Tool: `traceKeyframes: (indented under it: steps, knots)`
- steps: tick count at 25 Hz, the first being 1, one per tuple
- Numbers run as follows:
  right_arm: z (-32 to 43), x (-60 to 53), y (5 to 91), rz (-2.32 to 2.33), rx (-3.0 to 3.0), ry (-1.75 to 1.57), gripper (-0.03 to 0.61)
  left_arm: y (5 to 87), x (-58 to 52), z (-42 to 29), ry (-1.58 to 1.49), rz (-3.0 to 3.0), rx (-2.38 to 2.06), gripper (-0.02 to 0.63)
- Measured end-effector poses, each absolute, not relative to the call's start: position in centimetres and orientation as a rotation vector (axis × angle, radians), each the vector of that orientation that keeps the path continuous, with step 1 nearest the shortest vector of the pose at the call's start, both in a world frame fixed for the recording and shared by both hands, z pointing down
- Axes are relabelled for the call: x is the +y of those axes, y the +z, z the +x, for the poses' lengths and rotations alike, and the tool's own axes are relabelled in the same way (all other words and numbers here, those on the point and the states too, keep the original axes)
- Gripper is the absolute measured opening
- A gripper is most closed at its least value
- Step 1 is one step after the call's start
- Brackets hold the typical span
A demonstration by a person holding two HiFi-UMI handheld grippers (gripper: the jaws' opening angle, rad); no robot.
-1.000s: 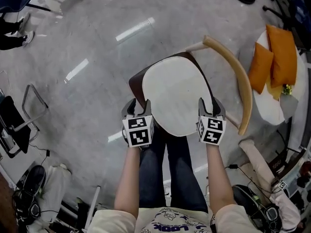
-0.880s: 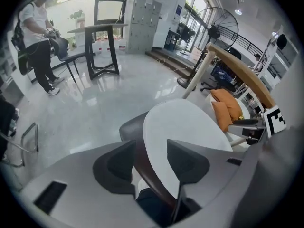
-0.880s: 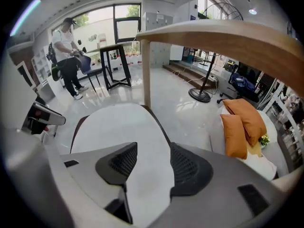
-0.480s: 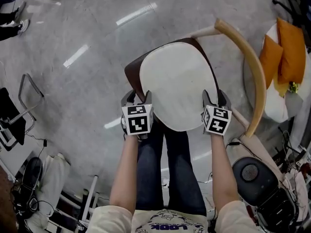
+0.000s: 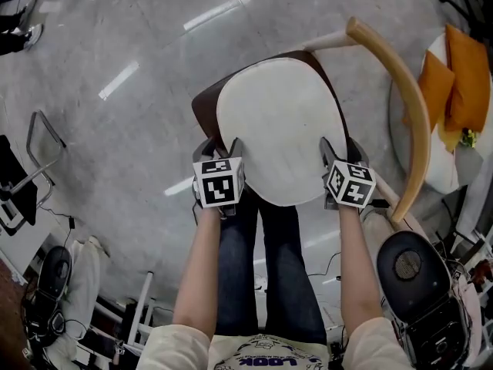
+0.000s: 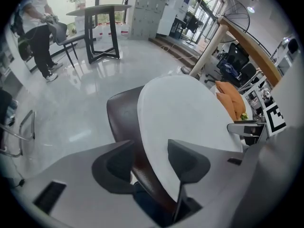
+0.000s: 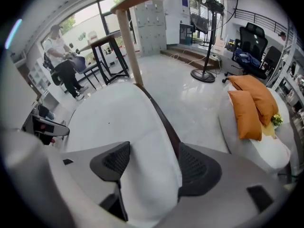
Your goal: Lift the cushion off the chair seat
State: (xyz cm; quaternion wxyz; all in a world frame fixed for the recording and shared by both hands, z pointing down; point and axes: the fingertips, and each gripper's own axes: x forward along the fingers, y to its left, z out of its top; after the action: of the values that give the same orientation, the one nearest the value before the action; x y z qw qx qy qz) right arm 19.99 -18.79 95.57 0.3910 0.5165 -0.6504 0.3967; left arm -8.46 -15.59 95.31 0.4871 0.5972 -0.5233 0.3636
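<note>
Both of your tongs, the left tongs and the right tongs, sit at the near edge of the cushion, one on each side of your legs. The left tongs are opening. The cushion's rim and the brown chair seat under it are both between the jaws, not pinched. The right tongs are opening too, with the cushion's rim between them and nothing squeezed yet. I think you hold them wide and far apart so each can bite one side and the cushion comes up level.

The cushion lies flat on the seat, top facing up. It looks a bit like an egg. Its long way seems to run from you to the far side, narrow end by you. The wooden chair back curves along its right side.
</note>
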Motion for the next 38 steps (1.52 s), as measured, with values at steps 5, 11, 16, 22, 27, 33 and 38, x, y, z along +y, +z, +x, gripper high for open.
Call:
traceKeyframes:
  steps: [5, 11, 16, 22, 27, 33, 38]
  knots:
    - [19.7, -19.0, 95.9, 1.286, -1.657, 1.034, 0.322, 96.0, -15.7, -8.0, 0.915, 1.448, -1.262, 0.181]
    - [18.8, -18.8, 95.7, 1.306, -1.633, 1.006, 0.261, 96.3, -15.9, -8.0, 0.878, 1.422, -1.256, 0.163]
    - [18.9, -18.7, 95.1, 1.287, -1.603, 0.927, 0.184, 96.2, -15.8, -7.1, 0.923, 1.442, -1.247, 0.103]
    - [19.2, -18.4, 93.9, 1.255, -1.588, 0.811, 0.040, 95.0, -15.6, -7.0, 0.898, 1.446, -1.274, 0.056]
    - [18.8, -17.5, 92.1, 1.282, -1.614, 0.827, 0.031, 93.2, -15.7, -7.2, 0.891, 1.478, -1.272, 0.052]
    - [18.0, -17.1, 87.1, 1.343, -1.648, 0.816, 0.031, 88.3, -16.4, -8.0, 0.892, 1.534, -1.294, 0.052]
    - [16.5, -17.7, 81.2, 1.398, -1.689, 0.787, 0.032, 83.0, -16.7, -9.7, 0.872, 1.567, -1.310, 0.052]
